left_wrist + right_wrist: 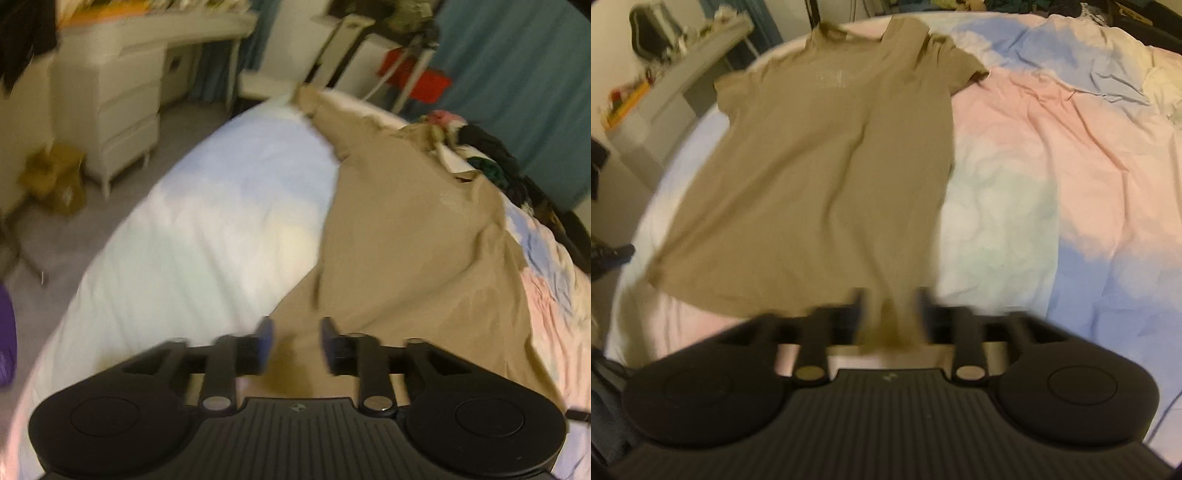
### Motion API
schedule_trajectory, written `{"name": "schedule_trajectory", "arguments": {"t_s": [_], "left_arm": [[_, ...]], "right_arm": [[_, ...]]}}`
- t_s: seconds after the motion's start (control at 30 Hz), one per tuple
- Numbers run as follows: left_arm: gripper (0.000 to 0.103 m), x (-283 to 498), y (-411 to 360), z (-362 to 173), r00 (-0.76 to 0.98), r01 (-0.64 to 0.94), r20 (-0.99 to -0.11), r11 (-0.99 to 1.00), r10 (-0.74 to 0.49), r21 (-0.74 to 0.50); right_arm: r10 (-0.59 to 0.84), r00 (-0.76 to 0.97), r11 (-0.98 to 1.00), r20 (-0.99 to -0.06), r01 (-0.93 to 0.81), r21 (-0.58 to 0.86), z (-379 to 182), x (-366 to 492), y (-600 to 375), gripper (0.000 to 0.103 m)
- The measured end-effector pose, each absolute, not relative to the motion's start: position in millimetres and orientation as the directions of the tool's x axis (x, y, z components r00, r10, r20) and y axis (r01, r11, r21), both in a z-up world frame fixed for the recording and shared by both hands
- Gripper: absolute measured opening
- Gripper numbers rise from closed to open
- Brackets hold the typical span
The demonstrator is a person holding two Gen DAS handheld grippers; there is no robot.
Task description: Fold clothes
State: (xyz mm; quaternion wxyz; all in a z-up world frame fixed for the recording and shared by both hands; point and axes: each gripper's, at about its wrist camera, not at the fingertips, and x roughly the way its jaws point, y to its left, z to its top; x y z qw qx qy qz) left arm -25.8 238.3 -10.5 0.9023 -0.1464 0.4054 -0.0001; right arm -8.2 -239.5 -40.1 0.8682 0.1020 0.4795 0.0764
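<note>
2 grippers sit at the tan T-shirt's (820, 177) hem, its long axis running away toward the collar: right gripper (891, 314) pinching hem cloth, left gripper (297, 345) narrowly parted over fabric.

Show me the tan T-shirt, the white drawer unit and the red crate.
tan T-shirt (820, 155): right wrist view, middle of its chest.
white drawer unit (122, 110): left wrist view, drawer fronts.
red crate (428, 83): left wrist view, its side.

My two wrist cams both look forward past their tongs, low and close over the bed (1034, 155), sharing the tan shirt (827, 166).
</note>
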Motion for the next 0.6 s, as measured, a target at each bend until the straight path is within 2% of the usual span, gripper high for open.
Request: {"name": "schedule_trajectory", "arguments": {"t_s": [0.03,0.13,0.2,0.3,0.43,0.53,0.6], "left_arm": [[0.051,-25.5,229.5,-5.5,0.688,-0.095,-0.715,0.961,-0.125,-0.259],[0.067,-19.3,198.2,7.9,0.724,-0.045,-0.672,0.962,-0.153,-0.268],[0.085,-14.2,171.5,17.1,0.751,-0.009,-0.635,0.957,-0.185,-0.29],[0.101,-4.7,128.2,22.6,0.8,0.03,-0.567,0.958,-0.195,-0.286],[0.103,15.6,88.5,-4.1,0.832,0.111,-0.481,0.932,-0.276,-0.344],[0.102,34.3,72.7,-35.9,0.835,0.145,-0.467,0.934,-0.292,-0.326],[0.102,44.2,67.1,-53.0,0.839,0.166,-0.457,0.939,-0.294,-0.3]], "right_arm": [[0.241,0.546,0.963,-0.803,-0.031,0.268,-38.1,-6.0,-243.5,0.075],[0.248,0.604,0.958,-0.757,-0.037,0.285,-34.6,8.3,-251.7,0.072],[0.243,0.651,0.945,-0.719,0.008,0.327,-42.0,34.3,-262.7,0.072],[0.227,0.716,0.918,-0.66,0.07,0.391,-53.0,73.5,-279.1,0.072],[0.191,0.794,0.866,-0.578,0.141,0.48,-67.7,125.8,-301.1,0.072],[0.153,0.844,0.817,-0.515,0.185,0.546,-78.8,164.9,-317.5,0.073],[0.122,0.855,0.806,-0.504,0.211,0.554,-90.9,195.3,-326.2,0.074]]}}
